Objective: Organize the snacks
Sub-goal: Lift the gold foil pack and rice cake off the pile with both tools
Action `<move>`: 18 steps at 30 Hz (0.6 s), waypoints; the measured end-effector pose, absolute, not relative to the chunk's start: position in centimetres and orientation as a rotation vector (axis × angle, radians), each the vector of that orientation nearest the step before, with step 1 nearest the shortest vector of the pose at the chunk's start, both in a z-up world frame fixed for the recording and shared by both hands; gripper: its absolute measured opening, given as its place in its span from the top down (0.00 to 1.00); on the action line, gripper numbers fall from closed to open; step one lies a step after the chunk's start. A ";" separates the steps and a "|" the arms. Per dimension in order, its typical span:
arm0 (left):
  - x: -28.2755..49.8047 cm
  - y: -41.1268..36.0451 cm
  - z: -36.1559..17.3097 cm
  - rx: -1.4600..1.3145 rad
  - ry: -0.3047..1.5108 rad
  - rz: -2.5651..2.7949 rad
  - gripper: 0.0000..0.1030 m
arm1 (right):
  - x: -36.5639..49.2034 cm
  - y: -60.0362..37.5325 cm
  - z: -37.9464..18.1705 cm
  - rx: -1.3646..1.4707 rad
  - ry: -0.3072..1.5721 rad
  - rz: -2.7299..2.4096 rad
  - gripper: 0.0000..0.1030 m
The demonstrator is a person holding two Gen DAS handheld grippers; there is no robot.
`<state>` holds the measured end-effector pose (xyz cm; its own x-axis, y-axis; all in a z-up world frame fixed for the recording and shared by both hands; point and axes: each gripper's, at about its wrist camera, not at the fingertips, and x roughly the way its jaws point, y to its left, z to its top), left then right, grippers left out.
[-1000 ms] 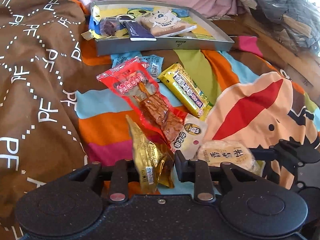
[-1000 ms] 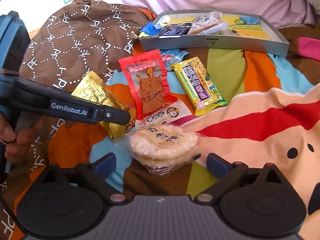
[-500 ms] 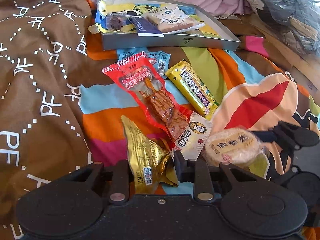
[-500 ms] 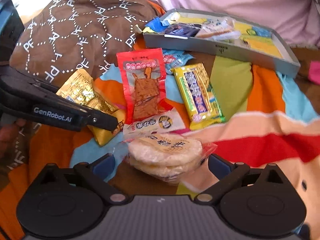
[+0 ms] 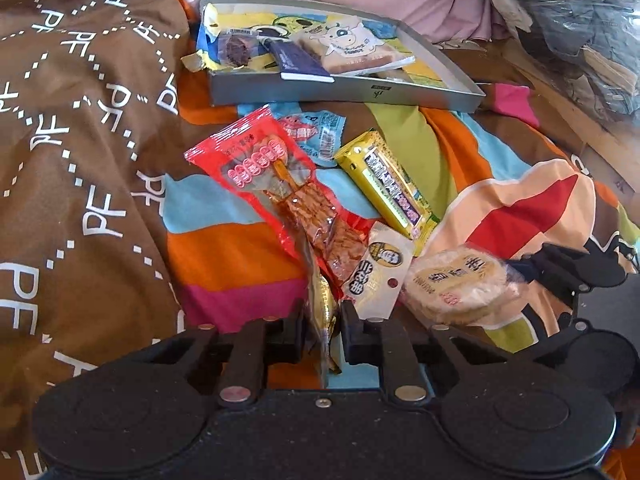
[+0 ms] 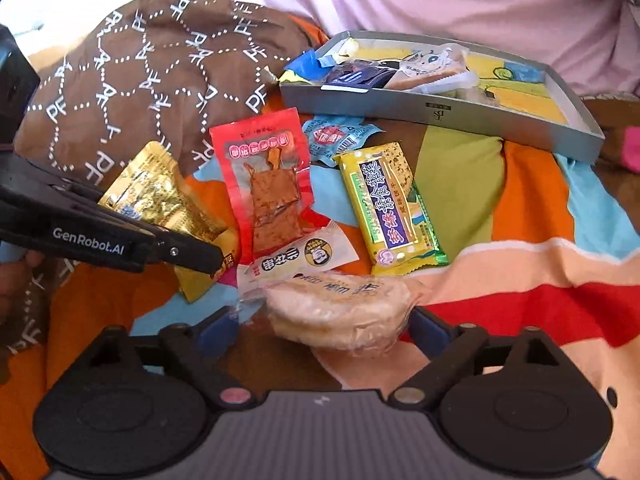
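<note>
Two handheld grippers work over a bright striped cartoon bedspread strewn with snacks. Low in its own view, the left gripper has its jaws drawn nearly together, clamped on a crinkled gold foil snack packet that stands edge-on between them; in the right wrist view this packet lies at nine o'clock under the black finger marked GenRobot.AI. The right gripper has its jaws spread wide, one blue-padded finger on each side of a round pale rice cracker in clear wrapping; I cannot tell whether the pads touch the wrapper.

At twelve o'clock from the cracker lies a long red packet of brown skewered tofu with a white end, overlapping the cracker's far edge. Just beside that, toward one o'clock, sits a yellow rectangular biscuit bar with purple lettering. A small light-blue sachet lies between the red packet's top and a shallow grey rectangular tray at one o'clock, which holds a dark blue packet, a cow-printed wafer pack and other wrappers. A brown cloth printed with white letters is heaped at ten o'clock. A pink cloth runs across the back.
</note>
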<state>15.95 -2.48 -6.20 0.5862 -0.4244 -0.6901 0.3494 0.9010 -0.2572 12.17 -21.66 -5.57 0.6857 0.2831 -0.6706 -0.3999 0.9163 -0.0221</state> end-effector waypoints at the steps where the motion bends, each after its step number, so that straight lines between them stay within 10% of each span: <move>1: 15.9 -2.6 -6.2 -0.089 0.827 -0.454 0.82 | 12.2 -21.8 -5.7 -0.163 0.722 0.386 0.11; 18: 15.8 -2.5 -6.3 -0.109 0.834 -0.444 0.82 | 10.4 -22.0 -5.3 -0.117 0.674 0.346 0.27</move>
<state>15.84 -2.51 -6.28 0.5859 -0.4224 -0.6916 0.3384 0.9030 -0.2648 10.35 -22.04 -5.26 0.7270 0.2756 -0.6289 -0.3508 0.9364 0.0048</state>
